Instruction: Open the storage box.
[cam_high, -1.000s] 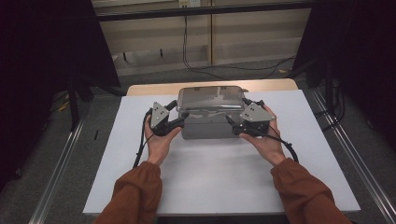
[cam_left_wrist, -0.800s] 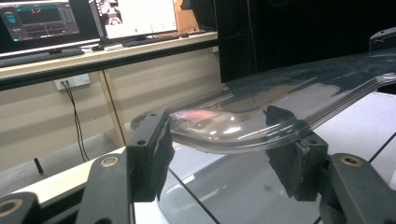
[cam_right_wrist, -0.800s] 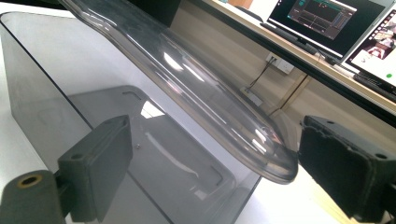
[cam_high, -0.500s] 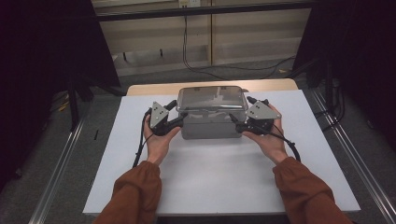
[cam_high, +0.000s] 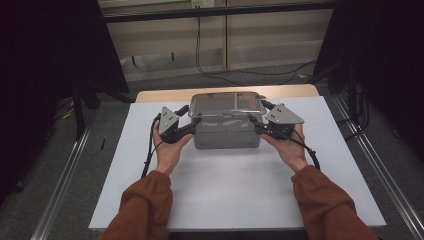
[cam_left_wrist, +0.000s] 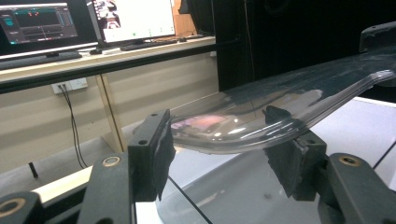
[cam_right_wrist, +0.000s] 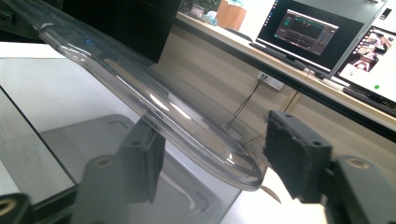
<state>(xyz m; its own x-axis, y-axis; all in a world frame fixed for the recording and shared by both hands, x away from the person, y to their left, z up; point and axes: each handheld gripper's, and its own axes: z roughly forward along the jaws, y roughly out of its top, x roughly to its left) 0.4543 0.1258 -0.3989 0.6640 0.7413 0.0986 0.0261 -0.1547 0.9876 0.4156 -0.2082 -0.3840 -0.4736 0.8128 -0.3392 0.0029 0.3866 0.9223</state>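
**Clear lid engaged at both ends over grey container**

High view: A grey container (cam_high: 226, 135) is seen standing on the white desk (cam_high: 240, 185), with a clear lid (cam_high: 226, 103) on top of it. The left gripper (cam_high: 186, 123) is held against the left end of the lid and the right gripper (cam_high: 258, 122) against its right end. Each gripper is carried in a hand, with rust-coloured sleeves entering from below. From this height it cannot be told how the jaws are set.

Left gripper view: The curved rim of the clear lid (cam_left_wrist: 280, 112) is seen passing between the two black jaws. The jaw on the right is in contact with the rim from below; the jaw on the left is just beside the lid's corner, and contact there cannot be confirmed. The jaws are partly closed around the rim. The container wall is seen below the jaws.

Right gripper view: The corner of the clear lid (cam_right_wrist: 154, 105) is seen lying between the jaws. These jaws have just been closing with the lid edge between them. A gap is noted between the rim and the jaw on the right; the jaw on the left lies under the rim, close to it. A firm grip is not shown. Monitors (cam_right_wrist: 322, 28) are noted on a bench beyond.
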